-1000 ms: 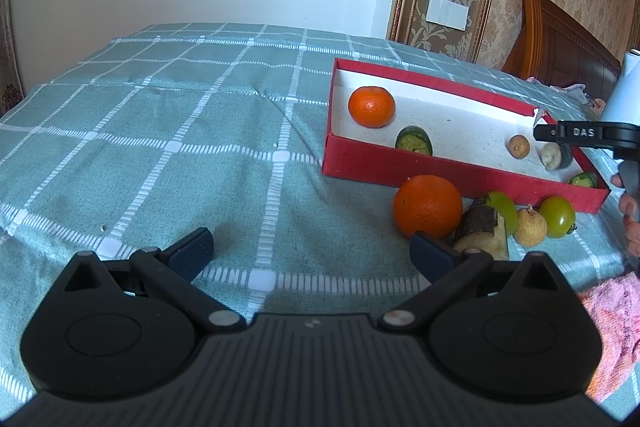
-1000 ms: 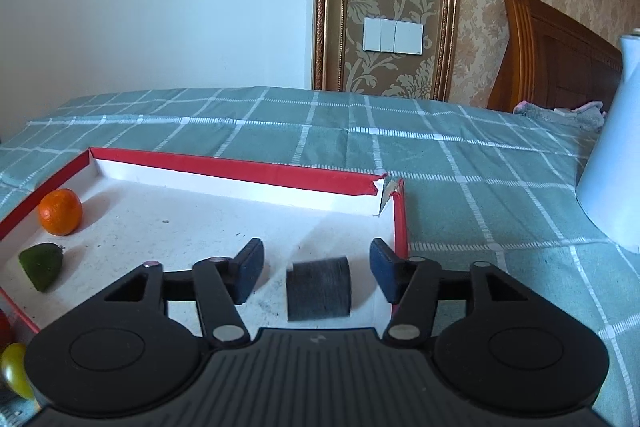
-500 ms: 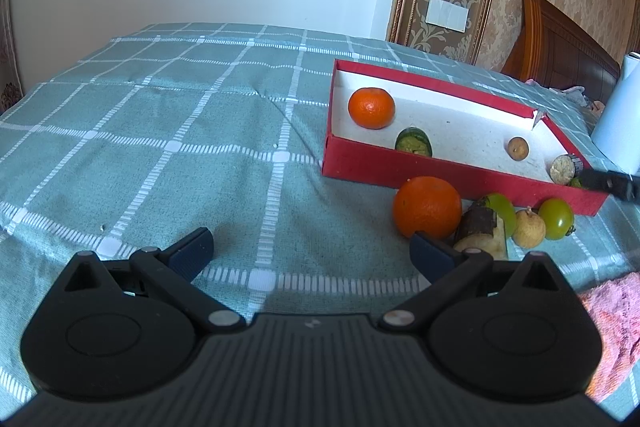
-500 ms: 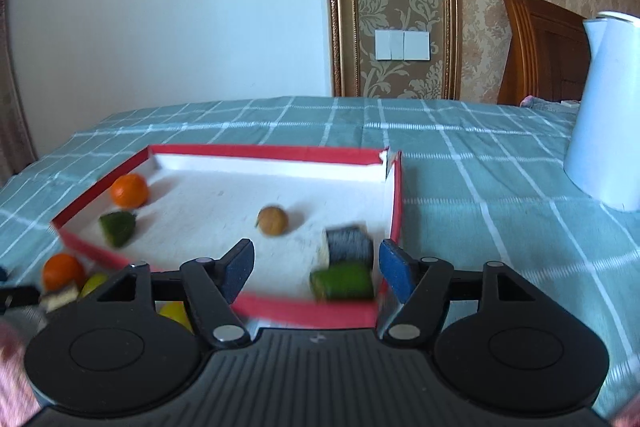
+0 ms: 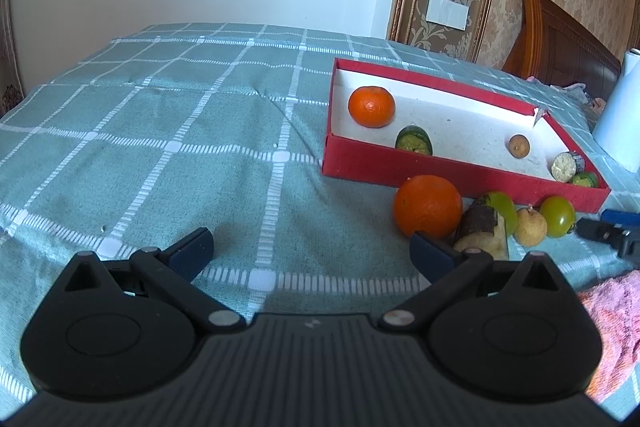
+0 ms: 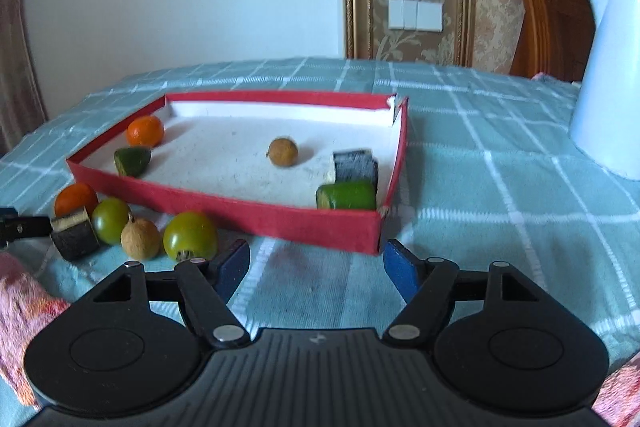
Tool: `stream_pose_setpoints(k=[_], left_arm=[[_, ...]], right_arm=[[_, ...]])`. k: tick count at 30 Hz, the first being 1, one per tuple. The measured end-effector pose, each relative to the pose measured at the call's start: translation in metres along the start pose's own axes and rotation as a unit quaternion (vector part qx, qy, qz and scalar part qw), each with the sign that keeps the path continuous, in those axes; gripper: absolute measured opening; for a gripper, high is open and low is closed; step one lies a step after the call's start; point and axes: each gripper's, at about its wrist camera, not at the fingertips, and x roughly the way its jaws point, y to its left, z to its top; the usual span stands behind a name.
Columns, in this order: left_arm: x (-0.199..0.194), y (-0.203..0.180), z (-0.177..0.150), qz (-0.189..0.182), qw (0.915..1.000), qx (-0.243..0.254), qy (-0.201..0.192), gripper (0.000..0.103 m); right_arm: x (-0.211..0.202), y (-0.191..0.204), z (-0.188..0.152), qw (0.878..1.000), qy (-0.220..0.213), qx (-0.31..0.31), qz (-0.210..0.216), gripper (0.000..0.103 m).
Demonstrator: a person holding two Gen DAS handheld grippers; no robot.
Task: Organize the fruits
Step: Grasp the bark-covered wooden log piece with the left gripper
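Five fruits waited outside the red box (image 6: 280, 217), clustered just beside its near wall on the checked cloth (image 5: 160, 131): a large orange (image 5: 427, 205), a dark-skinned cut piece (image 5: 482, 227), two green tomatoes (image 6: 190, 235) (image 6: 110, 219) and a small tan round fruit (image 6: 140, 233). The cut piece lay with its pale face turned toward the left tongs (image 5: 312, 249).

The cluster sat ahead and to the left of the right tongs (image 6: 316, 265), with the nearer green tomato just beside its left fingertip. It sat ahead and to the right of the left tongs, whose right fingertip almost reached the orange and the cut piece. So each hand had a fruit close by; the right hand looked best placed for the tomato, the left for the orange.

Both tongs stood wide open and gripped nothing.

Inside the box, a small orange (image 6: 145, 131) and a green wedge (image 6: 132, 161) lay in the left corner. A tan round fruit (image 6: 283, 152) sat alone mid-floor. A dark cut chunk (image 6: 355, 164) and a green piece (image 6: 347, 195) touched each other in the right near corner.

A white jug (image 6: 608, 83) stood well apart to the right, and a pink towel (image 5: 612, 323) lay at the near edge.
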Motion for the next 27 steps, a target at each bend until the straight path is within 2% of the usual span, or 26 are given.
stream_pose_setpoints(k=[7,11,14,17,21,22,25,26,27], left_arm=[[-0.023,0.001,-0.003,0.003,0.9997,-0.001,-0.026,0.103],[-0.042,-0.006,0.000,-0.022,0.9987,-0.001,-0.046,0.103],[-0.051,-0.023,0.004,-0.046,0.9970,0.025,-0.057,0.103],[-0.054,-0.047,0.005,-0.058,0.9929,0.084,-0.062,0.103],[-0.044,-0.076,0.001,-0.042,0.9864,0.146,-0.063,0.103],[-0.041,-0.080,0.001,-0.042,0.9863,0.149,-0.056,0.103],[-0.033,-0.084,-0.001,-0.073,0.9874,0.136,-0.037,0.103],[-0.033,-0.084,-0.002,-0.083,0.9868,0.134,-0.039,0.101],[-0.032,-0.085,-0.003,-0.090,0.9857,0.137,-0.040,0.094]], right_arm=[[0.000,0.000,0.000,1.000,0.003,0.000,0.009,0.077],[0.002,0.002,0.001,1.000,0.007,-0.006,0.009,0.079],[0.002,0.002,0.001,1.000,0.008,-0.008,0.009,0.080],[0.002,0.003,0.001,1.000,0.009,-0.011,0.007,0.081],[0.002,0.003,0.001,1.000,0.010,-0.012,0.007,0.082],[0.003,0.003,0.001,1.000,0.011,-0.013,0.007,0.082],[0.003,0.004,0.001,1.000,0.011,-0.014,0.006,0.082],[0.003,0.004,0.001,1.000,0.011,-0.014,0.006,0.082],[0.003,0.004,0.001,1.000,0.011,-0.015,0.006,0.082]])
